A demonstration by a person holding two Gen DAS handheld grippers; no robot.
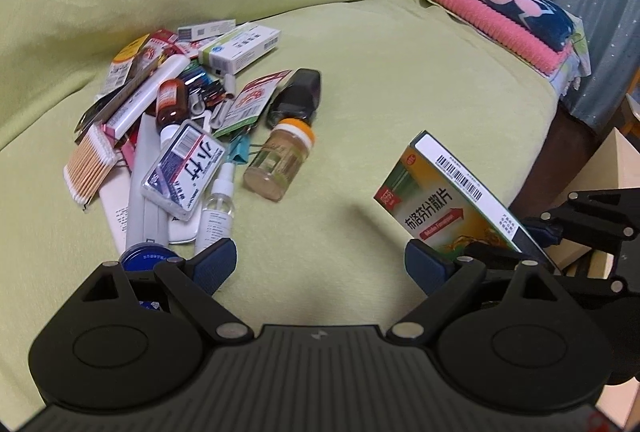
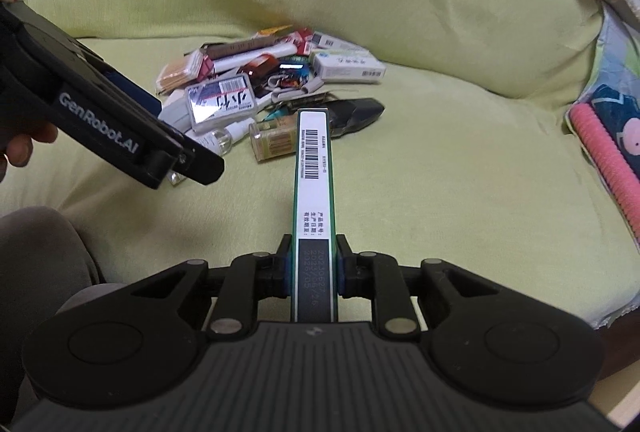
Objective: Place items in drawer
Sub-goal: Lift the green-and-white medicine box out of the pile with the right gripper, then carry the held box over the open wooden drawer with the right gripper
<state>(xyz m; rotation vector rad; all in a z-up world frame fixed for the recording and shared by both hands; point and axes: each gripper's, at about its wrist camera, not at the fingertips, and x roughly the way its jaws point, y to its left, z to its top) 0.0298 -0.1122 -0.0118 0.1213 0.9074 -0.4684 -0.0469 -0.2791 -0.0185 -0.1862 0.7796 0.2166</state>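
On the green sofa (image 1: 360, 112), a heap of small items is seen: a clear jar with an orange cap (image 1: 278, 160) lying on its side, a black case (image 1: 298, 92) just beyond it, a pack of cotton swabs (image 1: 90, 164), a white medicine carton (image 1: 240, 48) and a small spray bottle (image 1: 218, 204). A green and yellow tablet box (image 2: 314, 200) is clamped edge-up between the fingers of the right claw (image 2: 314, 268), above the seat and apart from the heap. The left claw (image 1: 320, 264) is held with its fingers spread wide and nothing between them, above the near edge of the heap. A folded pink and blue towel (image 1: 504, 8) is seen lying at the sofa's far right. No drawer can be made out.
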